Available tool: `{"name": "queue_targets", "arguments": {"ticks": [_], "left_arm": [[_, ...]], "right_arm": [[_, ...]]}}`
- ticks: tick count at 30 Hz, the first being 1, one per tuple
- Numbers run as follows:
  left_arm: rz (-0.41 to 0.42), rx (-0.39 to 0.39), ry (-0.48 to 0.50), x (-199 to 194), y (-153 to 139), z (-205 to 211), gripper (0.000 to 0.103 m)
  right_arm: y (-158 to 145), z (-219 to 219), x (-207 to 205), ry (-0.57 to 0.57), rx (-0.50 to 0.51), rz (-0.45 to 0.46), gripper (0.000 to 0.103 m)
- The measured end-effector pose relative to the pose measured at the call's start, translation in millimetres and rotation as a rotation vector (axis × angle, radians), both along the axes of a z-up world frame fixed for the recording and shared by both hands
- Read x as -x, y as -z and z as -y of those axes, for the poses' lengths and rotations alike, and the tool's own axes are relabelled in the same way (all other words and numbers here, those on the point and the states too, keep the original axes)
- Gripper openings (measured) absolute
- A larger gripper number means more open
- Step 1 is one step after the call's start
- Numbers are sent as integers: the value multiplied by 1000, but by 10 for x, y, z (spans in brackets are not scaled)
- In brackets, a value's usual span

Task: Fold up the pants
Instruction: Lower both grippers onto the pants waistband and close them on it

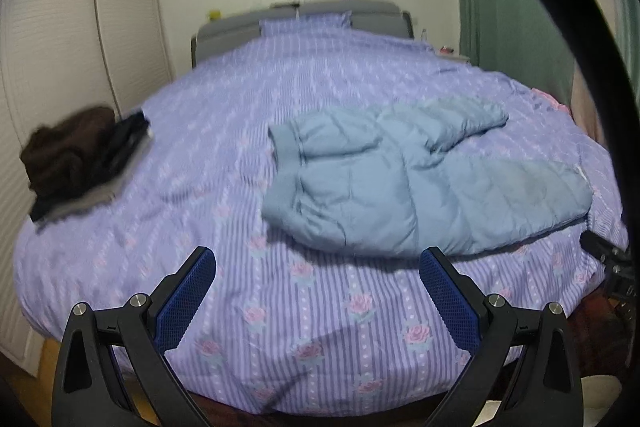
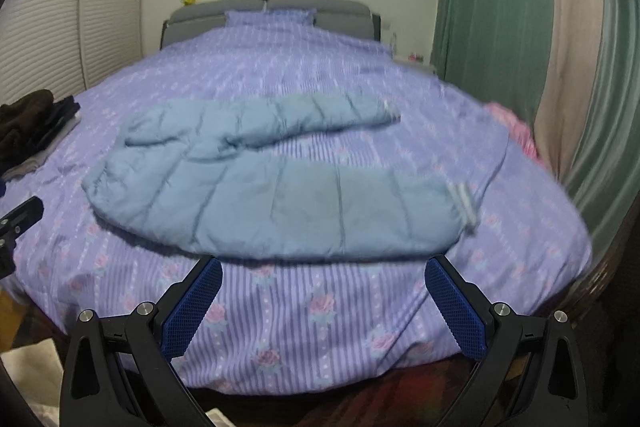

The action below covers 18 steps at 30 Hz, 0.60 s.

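Observation:
A pair of light blue quilted pants [image 1: 420, 179] lies spread out on the purple floral bedspread [image 1: 248, 99], waistband to the left, two legs running to the right. In the right wrist view the pants [image 2: 280, 195] lie straight ahead, legs apart, with a white tag at the near leg's end. My left gripper [image 1: 318, 259] is open and empty, just short of the pants' near edge, by the waist end. My right gripper [image 2: 324, 269] is open and empty, just short of the near leg's edge.
A stack of dark folded clothes [image 1: 76, 163] sits at the bed's left edge. A pink garment [image 2: 516, 131] lies at the right edge. Green and beige curtains [image 2: 520, 27] hang to the right, a louvred wardrobe [image 1: 60, 27] to the left.

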<state>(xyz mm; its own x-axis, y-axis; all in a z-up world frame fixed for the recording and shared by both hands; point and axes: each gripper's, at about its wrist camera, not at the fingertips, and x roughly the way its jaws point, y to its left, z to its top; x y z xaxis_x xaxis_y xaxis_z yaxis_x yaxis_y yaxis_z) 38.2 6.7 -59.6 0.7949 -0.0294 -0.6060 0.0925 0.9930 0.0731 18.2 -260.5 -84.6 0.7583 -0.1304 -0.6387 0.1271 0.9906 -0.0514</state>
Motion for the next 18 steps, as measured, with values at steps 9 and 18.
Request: {"name": "queue_targets", "arguments": {"ticks": [9, 18], "left_arm": [[-23, 19, -14, -446, 225, 45, 103], [-146, 100, -31, -926, 502, 117, 103]], "right_arm": [[352, 284, -300, 96, -47, -16, 102], [530, 548, -576, 180, -152, -5, 101]]}}
